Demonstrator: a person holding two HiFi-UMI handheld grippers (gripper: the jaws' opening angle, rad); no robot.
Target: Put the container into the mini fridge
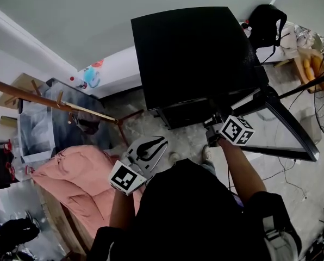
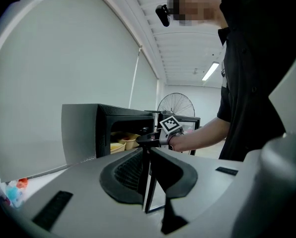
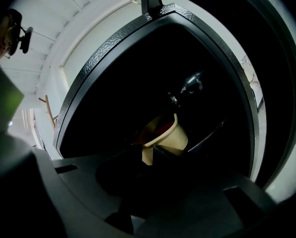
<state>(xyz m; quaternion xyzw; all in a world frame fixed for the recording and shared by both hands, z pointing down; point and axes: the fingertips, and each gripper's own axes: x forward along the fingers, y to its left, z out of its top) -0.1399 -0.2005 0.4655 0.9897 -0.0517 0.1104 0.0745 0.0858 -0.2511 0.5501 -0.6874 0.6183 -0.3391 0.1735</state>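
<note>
The black mini fridge (image 1: pixel 194 58) stands with its door (image 1: pixel 284 129) swung open to the right. My right gripper (image 1: pixel 212 128) reaches into the dark opening and is shut on the rim tab of a beige container (image 3: pixel 170 135), which tilts inside the fridge in front of my right gripper (image 3: pixel 149 157). In the left gripper view, yellow containers (image 2: pixel 123 142) show on the fridge shelf (image 2: pixel 103 128) beside the right gripper's marker cube (image 2: pixel 170 124). My left gripper (image 1: pixel 153 144) hangs back from the fridge at my side, its jaws (image 2: pixel 148 150) shut on nothing.
A pink cloth (image 1: pixel 78 181) lies at the lower left, with a wooden rack (image 1: pixel 58 101) above it. A black bag (image 1: pixel 266 23) sits behind the fridge at the right. A standing fan (image 2: pixel 175 104) is behind the fridge. Cables trail on the floor at the right.
</note>
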